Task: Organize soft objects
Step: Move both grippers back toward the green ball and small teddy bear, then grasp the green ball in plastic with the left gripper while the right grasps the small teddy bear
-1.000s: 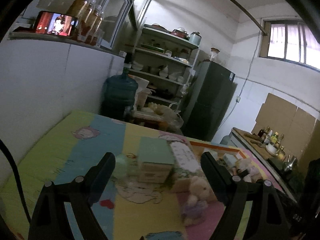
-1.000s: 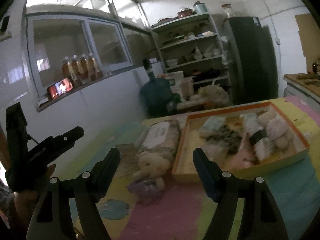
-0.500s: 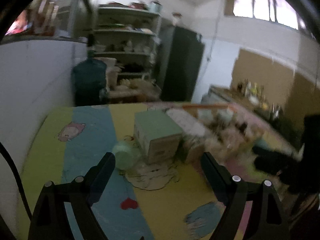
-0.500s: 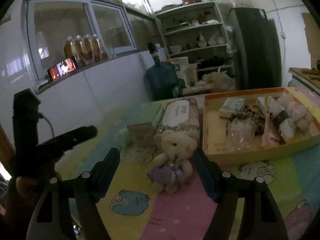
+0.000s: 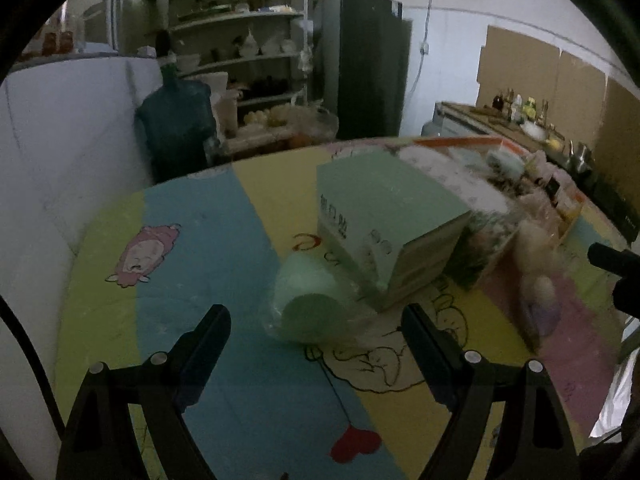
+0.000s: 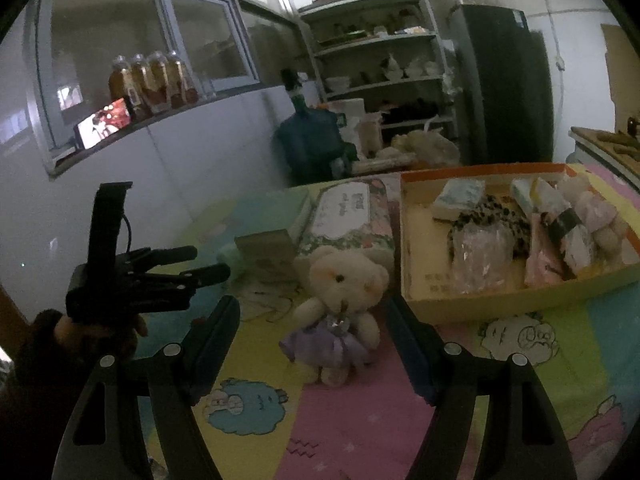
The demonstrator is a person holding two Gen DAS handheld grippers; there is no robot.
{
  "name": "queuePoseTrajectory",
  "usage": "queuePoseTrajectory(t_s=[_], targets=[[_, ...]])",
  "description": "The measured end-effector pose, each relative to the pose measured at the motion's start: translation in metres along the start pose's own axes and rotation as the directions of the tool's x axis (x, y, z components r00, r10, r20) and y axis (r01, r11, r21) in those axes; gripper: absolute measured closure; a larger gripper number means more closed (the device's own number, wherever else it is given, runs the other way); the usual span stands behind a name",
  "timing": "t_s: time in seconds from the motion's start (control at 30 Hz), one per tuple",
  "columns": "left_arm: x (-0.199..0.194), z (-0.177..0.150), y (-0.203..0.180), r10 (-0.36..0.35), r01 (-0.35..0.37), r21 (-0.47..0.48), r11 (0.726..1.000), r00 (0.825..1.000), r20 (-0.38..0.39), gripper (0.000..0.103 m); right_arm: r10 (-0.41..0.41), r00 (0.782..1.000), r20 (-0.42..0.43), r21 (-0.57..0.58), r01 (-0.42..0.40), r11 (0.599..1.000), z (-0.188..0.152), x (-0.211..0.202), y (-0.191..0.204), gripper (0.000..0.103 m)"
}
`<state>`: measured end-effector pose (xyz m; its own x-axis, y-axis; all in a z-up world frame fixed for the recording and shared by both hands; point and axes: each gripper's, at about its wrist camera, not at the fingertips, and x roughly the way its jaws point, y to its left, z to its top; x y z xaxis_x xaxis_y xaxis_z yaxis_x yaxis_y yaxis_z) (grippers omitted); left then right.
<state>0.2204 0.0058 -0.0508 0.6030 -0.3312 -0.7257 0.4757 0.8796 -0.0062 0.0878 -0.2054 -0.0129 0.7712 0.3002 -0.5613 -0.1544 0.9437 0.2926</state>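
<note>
While the left gripper (image 5: pixel 316 332) hovers jaws wide over a green wrapped roll (image 5: pixel 308 304) beside the green box (image 5: pixel 384 220) on the worktop (image 5: pixel 200 240), right gripper (image 6: pixel 314 326) jaws wide around a teddy bear (image 6: pixel 340 304), orange tray (image 6: pixel 480 304) of soft stuff just right.

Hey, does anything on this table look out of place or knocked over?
A pale green roll in clear wrap lies on its side against the green-topped box, and the teddy bear sits loose on the mat, outside the orange-rimmed tray that holds the other soft items. Nothing looks spilled or damaged.
</note>
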Motion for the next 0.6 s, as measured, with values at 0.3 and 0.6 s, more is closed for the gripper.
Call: queuePoseTrajectory(t_s=[0.3,0.6], targets=[[0.028,0.0,0.005,-0.037,0.037,0.0,0.999,0.997,-0.072,0.032,-0.024,0.999,-0.045,0.023,0.025,0.999,-0.003,0.019,-0.003,0.026],[0.03,0.001,0.017,-0.12,0.116,-0.059,0.991,0.991,-0.061,0.051,-0.043,0.994,-0.1,0.049,0.048,0.998,-0.009,0.039,-0.004,0.026]])
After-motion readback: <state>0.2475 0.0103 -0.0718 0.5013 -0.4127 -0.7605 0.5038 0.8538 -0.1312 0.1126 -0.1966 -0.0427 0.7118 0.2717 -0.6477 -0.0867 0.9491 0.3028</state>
